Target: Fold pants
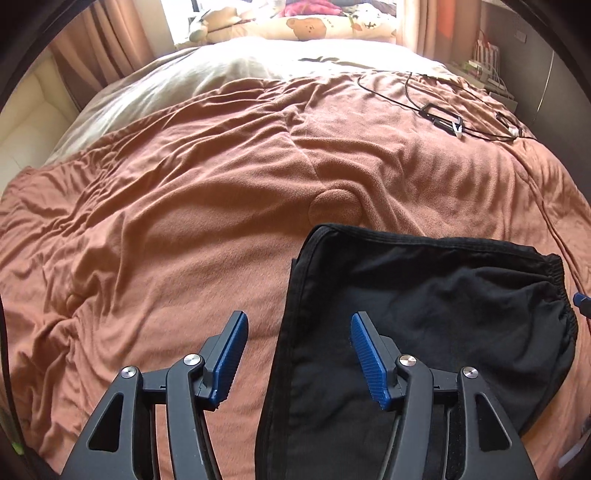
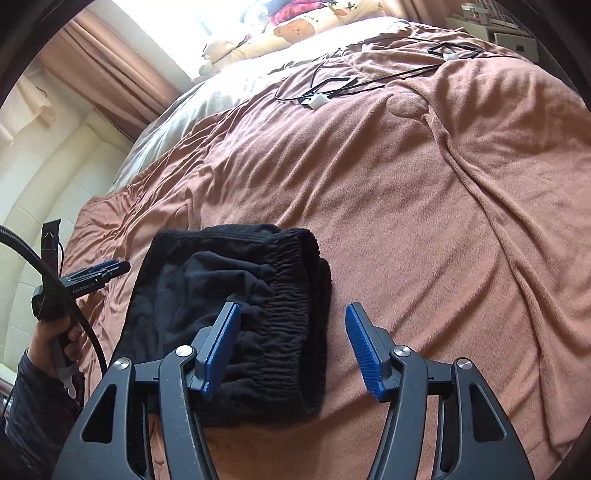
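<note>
Blue ribbed pads on black linkages fill the foreground of both wrist views. From the left wrist camera, the left gripper [image 1: 299, 354] hangs with its fingers spread and nothing pinched between them; its left pad [image 1: 229, 358] is over bare blanket [image 1: 184, 221], its right pad [image 1: 369, 358] over the black pants [image 1: 424, 314], whose left folded edge runs up between the two. Folded into a compact rectangle, the pants lie on the brown fleece blanket near the bed's near edge, with the gathered elastic waistband [image 1: 561, 295] at their right end. Farther right and toward the bed's far right corner, black cables [image 1: 443, 122] with small white pieces lie loose on the blanket, and pillows [image 1: 314, 26] sit along the far edge. From the right wrist camera, a person's hand [image 2: 55, 343] at the left holds the other gripper beside the pants' left side. To its right, the right gripper [image 2: 291, 350] likewise has its fingers spread and grips nothing, straddling the waistband end.
</note>
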`<state>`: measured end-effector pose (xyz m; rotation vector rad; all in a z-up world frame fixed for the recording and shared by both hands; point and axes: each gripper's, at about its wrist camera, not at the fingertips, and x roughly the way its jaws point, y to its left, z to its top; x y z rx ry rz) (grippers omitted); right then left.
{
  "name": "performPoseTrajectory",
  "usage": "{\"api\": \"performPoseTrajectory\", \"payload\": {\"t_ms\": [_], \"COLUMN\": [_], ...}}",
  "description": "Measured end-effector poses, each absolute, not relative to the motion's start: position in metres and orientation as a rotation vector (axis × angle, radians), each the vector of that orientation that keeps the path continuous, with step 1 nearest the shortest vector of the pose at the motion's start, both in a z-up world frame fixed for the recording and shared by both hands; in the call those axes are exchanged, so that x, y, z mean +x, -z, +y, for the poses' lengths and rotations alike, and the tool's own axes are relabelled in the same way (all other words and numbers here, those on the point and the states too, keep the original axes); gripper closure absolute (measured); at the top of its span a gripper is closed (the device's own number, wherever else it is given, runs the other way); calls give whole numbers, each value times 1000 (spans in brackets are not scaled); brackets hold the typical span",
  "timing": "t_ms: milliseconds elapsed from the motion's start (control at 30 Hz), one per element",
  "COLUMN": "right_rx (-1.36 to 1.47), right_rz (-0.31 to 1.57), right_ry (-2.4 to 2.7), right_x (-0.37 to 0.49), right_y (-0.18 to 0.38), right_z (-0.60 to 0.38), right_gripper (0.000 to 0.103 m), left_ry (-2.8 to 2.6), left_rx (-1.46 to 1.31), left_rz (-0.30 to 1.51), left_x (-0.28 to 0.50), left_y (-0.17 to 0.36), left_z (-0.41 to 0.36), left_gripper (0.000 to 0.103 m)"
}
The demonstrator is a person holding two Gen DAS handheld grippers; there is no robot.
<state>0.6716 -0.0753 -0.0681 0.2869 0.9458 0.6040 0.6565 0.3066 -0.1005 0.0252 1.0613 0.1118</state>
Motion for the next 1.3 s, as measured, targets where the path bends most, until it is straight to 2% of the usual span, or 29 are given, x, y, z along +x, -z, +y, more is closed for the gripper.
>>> {"api": "performPoseTrajectory", "payload": {"t_ms": [267, 767, 1300], "right_rx": [343, 528, 578], "right_rz": [1001, 1056, 1040], "right_ry": [-611, -696, -666], "right_x": [640, 640, 649], "right_y": [86, 120, 136], "right_z": [-87, -92, -88], "right_gripper": [45, 45, 46], "left_ry": [-128, -94, -37], "left_rx": [-27, -177, -275], "left_rz": [1047, 1080, 1154], "left_x": [598, 524, 527], "left_y": [91, 121, 174], "left_z": [312, 322, 332], "left_gripper": [42, 42, 42]}}
